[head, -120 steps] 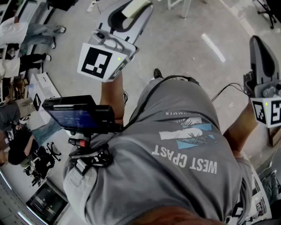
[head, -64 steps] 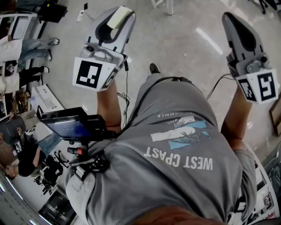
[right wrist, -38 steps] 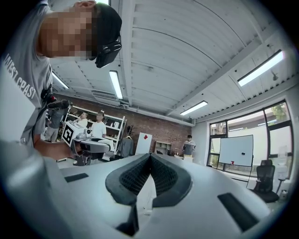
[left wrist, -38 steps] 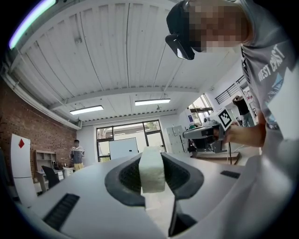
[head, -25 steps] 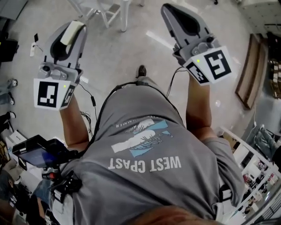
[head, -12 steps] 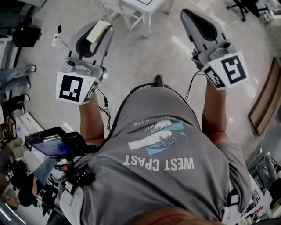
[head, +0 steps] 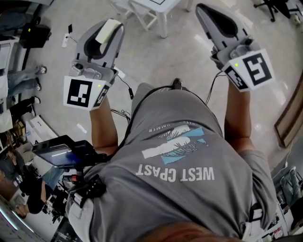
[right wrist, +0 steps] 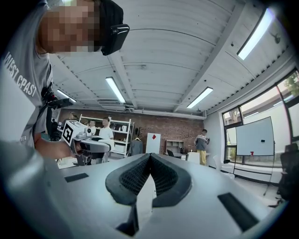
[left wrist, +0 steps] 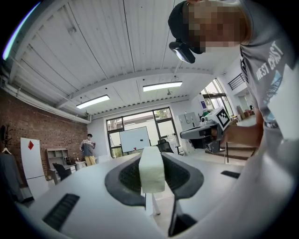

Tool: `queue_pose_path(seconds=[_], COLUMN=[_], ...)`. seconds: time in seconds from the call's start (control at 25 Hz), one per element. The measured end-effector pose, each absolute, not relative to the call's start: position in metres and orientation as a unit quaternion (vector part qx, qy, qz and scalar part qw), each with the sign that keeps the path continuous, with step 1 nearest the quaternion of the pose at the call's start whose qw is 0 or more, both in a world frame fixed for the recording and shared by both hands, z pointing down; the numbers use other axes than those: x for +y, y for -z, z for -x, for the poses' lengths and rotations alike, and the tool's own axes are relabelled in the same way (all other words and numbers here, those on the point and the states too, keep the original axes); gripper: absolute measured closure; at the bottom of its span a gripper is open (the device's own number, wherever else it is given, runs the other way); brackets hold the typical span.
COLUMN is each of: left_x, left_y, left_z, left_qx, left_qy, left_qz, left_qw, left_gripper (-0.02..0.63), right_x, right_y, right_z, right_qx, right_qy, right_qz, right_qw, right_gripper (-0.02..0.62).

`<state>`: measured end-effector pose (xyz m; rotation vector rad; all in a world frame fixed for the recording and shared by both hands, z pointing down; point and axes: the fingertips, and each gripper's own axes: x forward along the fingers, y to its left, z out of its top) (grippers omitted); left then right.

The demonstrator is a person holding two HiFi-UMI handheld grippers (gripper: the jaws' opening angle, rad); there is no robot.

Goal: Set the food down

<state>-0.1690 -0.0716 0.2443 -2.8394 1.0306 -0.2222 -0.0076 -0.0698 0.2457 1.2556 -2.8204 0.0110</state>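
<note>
The food is a pale cream block clamped upright between the jaws of my left gripper; in the left gripper view the block fills the gap between the black pads. My right gripper is held up at the right, its jaws pressed together with nothing between them, as the right gripper view confirms. Both grippers hang in the air above the floor, pointing away from the person's grey-shirted torso. Each gripper shows in the other's view: right gripper, left gripper.
A white table with white legs stands just beyond the two grippers at the top of the head view. A small screen on a mount sits at the person's left hip. People stand near a window and shelves.
The person has turned across the room, and the white table has come into view ahead. The left gripper has kept the cream block throughout; the right stays shut and empty.
</note>
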Motion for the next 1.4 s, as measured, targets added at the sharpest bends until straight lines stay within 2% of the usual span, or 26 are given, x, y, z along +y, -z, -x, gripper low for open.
queue_pose_path(seconds=[0.16, 0.44, 0.92, 1.4], left_x=[-0.077, -0.066, -0.051, -0.088], left_y=[-0.235, -0.229, -0.225, -0.199], left_z=[0.157, 0.095, 0.107, 0.079], left_qx=[0.332, 0.269, 0.240, 0.284], left_qy=[0.072, 0.078, 0.052, 0.034], left_qz=[0.938, 0.957, 0.967, 0.955], left_qw=[0.071, 0.071, 0.066, 0.085], left_gripper=[0.500, 0.500, 0.500, 0.500], right_x=[-0.078, -0.064, -0.037, -0.083], right_y=[-0.236, -0.216, -0.194, -0.183], right_z=[-0.016, -0.076, -0.049, -0.053], right_qx=[-0.904, -0.872, -0.866, -0.891], right_qy=[0.012, 0.019, 0.045, 0.045], right_qz=[-0.427, -0.489, -0.498, -0.450], right_qw=[0.020, 0.011, 0.027, 0.023], right_gripper=[0.588, 0.588, 0.588, 0.588])
